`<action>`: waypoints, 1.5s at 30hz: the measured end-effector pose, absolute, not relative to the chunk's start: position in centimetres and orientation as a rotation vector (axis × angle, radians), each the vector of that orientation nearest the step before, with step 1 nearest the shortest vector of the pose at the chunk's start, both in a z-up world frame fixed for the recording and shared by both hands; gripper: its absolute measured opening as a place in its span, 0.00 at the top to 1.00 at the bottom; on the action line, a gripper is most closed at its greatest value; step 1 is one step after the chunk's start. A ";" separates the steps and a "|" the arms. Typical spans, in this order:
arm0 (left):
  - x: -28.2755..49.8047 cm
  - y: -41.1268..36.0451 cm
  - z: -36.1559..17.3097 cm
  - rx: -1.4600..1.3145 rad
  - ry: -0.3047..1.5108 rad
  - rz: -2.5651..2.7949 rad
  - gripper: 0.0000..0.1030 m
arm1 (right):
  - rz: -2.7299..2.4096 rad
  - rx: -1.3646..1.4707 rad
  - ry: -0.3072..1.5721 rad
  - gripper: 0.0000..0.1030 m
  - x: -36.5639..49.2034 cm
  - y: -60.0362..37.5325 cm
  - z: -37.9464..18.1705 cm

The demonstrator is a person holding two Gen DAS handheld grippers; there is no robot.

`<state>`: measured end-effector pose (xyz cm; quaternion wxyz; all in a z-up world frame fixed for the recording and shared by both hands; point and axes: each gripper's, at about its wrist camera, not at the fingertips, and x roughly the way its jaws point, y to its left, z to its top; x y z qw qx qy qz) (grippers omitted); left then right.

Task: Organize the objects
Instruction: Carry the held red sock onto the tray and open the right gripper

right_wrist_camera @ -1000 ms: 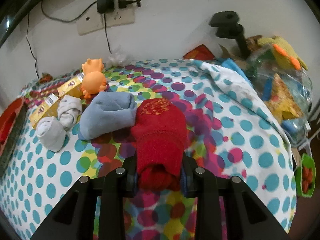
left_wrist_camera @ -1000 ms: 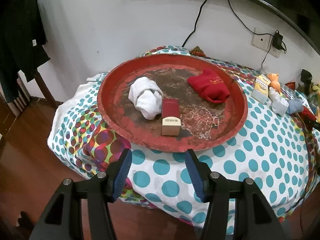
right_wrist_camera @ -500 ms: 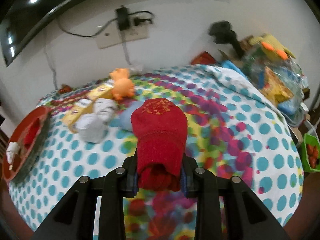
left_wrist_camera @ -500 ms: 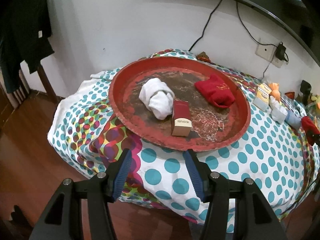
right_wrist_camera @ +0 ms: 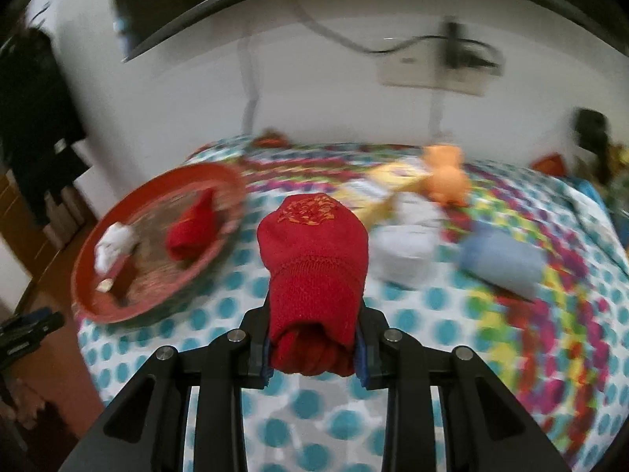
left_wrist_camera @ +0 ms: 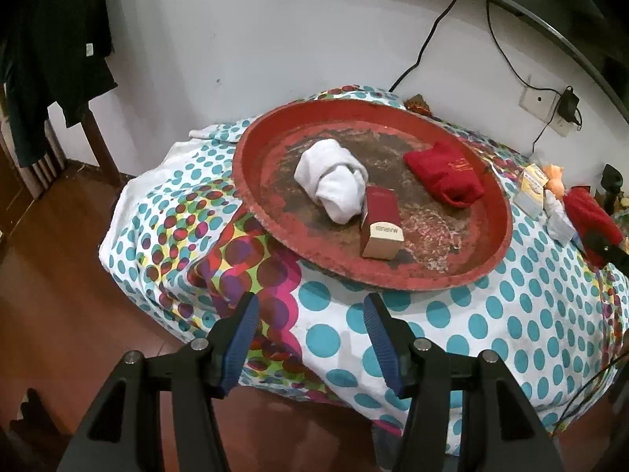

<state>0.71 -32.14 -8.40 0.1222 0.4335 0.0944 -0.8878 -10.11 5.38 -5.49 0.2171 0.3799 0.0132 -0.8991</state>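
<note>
A rolled red sock is pinched between the pads of the right gripper and carried above the dotted tablecloth, to the right of the round red tray. Inside the tray are seen a rolled white sock, a second red sock and a small red and tan box. Beyond the tray's right rim, a white bundle, a blue sock and an orange toy are blurred. The left gripper is held spread and empty before the tray's near rim.
</note>
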 end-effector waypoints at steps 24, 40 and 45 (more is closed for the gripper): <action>0.7 -34.1 -9.4 1.297 0.351 -2.530 0.45 | -2.152 1.088 0.360 0.72 -11.6 -16.6 -10.1; 0.4 -33.8 -10.0 1.326 0.365 -2.509 0.45 | -2.169 1.066 0.339 0.48 -10.4 -15.5 -10.0; 0.4 -33.2 -9.8 1.318 0.336 -2.523 0.45 | -2.213 1.019 0.340 0.46 -9.2 -13.5 -8.9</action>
